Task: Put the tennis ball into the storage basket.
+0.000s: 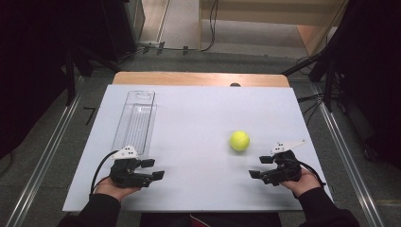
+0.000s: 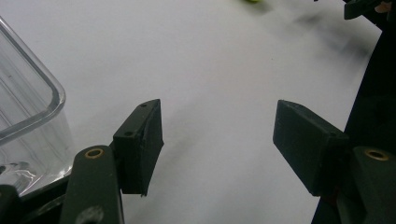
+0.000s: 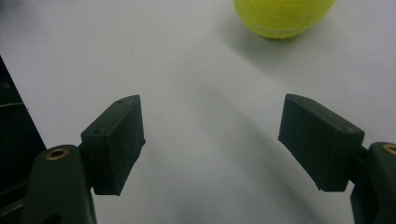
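Observation:
A yellow-green tennis ball [image 1: 239, 140] rests on the white board [image 1: 198, 113], right of centre. My right gripper [image 1: 256, 167] lies low at the board's near right, a short way in front of and to the right of the ball. In the right gripper view its jaws [image 3: 212, 135] stand wide apart over bare board, with the ball [image 3: 280, 16] ahead and apart from them. My left gripper [image 1: 158, 169] sits at the near left, open with nothing between its jaws [image 2: 217, 135]. A clear plastic tray [image 1: 135, 120] lies just beyond it, its rounded corner [image 2: 28, 112] beside the left jaw.
The board lies on a wooden table whose far edge [image 1: 198, 78] shows behind it. Metal rails and cables run along the floor on both sides. The right gripper's tip [image 2: 359, 7] shows far off in the left gripper view.

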The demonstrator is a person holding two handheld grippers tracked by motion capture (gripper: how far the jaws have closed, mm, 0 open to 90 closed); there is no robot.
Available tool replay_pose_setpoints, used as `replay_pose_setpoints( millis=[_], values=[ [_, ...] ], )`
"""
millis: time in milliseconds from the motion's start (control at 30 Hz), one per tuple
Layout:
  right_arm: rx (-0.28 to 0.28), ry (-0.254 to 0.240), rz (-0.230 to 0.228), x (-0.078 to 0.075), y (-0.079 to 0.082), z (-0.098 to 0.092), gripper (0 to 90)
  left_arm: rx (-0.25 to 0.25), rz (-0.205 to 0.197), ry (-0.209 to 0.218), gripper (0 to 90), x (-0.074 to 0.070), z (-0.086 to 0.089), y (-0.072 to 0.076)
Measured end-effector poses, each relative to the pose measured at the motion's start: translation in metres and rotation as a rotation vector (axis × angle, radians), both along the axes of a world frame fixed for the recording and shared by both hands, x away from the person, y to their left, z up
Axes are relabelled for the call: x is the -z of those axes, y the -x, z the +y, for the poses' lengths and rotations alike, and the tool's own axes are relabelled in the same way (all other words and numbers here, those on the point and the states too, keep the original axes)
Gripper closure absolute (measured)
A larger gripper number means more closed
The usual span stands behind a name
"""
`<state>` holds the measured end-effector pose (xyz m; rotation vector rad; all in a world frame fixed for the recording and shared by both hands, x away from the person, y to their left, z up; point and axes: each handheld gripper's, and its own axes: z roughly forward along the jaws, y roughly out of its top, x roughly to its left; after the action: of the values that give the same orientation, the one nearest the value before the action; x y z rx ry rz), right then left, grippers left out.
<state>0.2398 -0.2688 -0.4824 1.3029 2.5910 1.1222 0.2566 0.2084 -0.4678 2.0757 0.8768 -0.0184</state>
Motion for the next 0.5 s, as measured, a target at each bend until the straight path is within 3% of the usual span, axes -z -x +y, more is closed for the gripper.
replay_pose_setpoints(
  millis=[500],
  values=[
    [-0.021,-0.008,0.007,0.0027,-0.0042,0.0005,20.4,-0.001,0.003,-0.008,33.8,-0.0008,-0.0031,0.0005]
  ],
)
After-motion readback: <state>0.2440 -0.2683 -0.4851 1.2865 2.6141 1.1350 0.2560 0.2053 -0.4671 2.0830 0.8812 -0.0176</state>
